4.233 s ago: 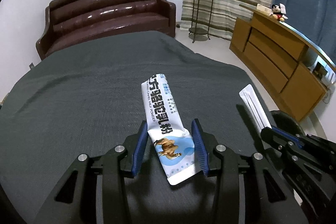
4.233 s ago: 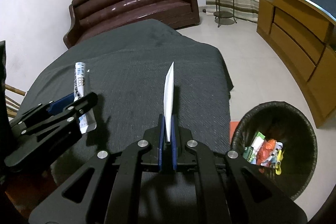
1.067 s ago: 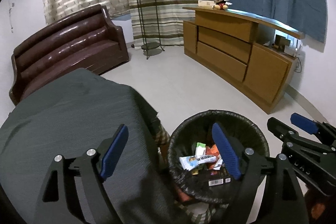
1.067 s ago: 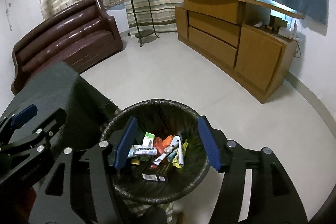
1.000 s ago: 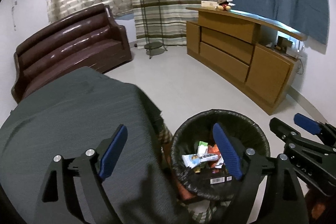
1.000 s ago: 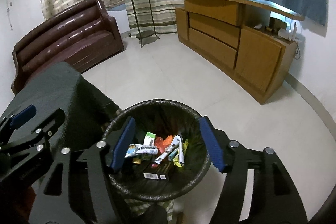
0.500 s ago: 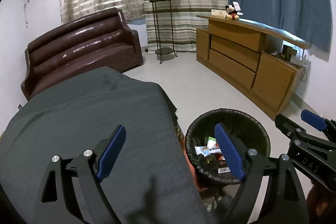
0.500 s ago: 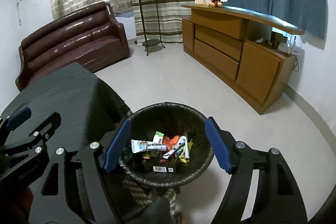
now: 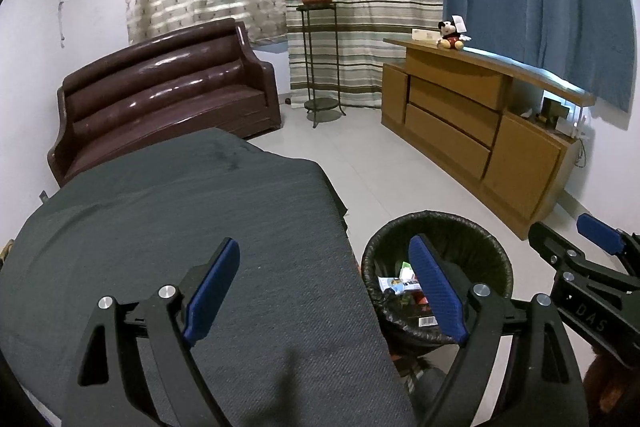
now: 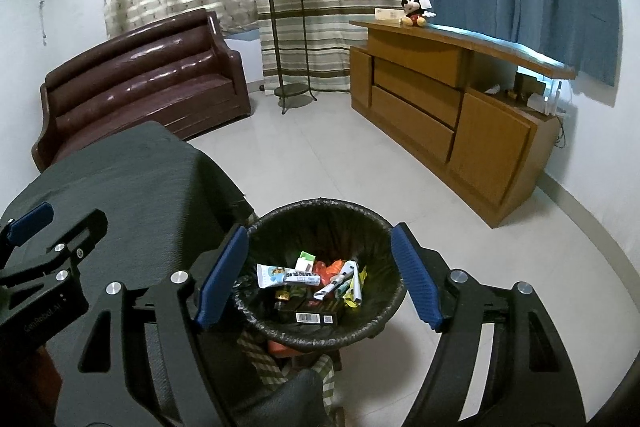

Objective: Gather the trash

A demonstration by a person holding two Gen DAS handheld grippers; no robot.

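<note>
A black trash bin (image 10: pixel 320 223) lined with a black bag stands on the floor beside the table. It holds several wrappers, among them the blue-and-white milk powder sachet (image 10: pixel 286 275) and a white stick packet (image 10: pixel 334 281). My right gripper (image 10: pixel 320 279) is open and empty, hovering above the bin. My left gripper (image 9: pixel 326 287) is open and empty, above the table's right edge; the bin (image 9: pixel 440 227) lies to its right. Each gripper shows at the edge of the other's view.
The table is covered with a dark grey cloth (image 9: pixel 160 219). A brown leather sofa (image 9: pixel 168 99) stands behind it. A metal plant stand (image 9: pixel 320 67) and a wooden sideboard (image 9: pixel 480 131) stand by the curtains. White tiled floor surrounds the bin.
Both grippers have let go of the sachet and the white packet, which now lie in the bin. Over the last second both grippers have risen and pulled back, the left toward the table.
</note>
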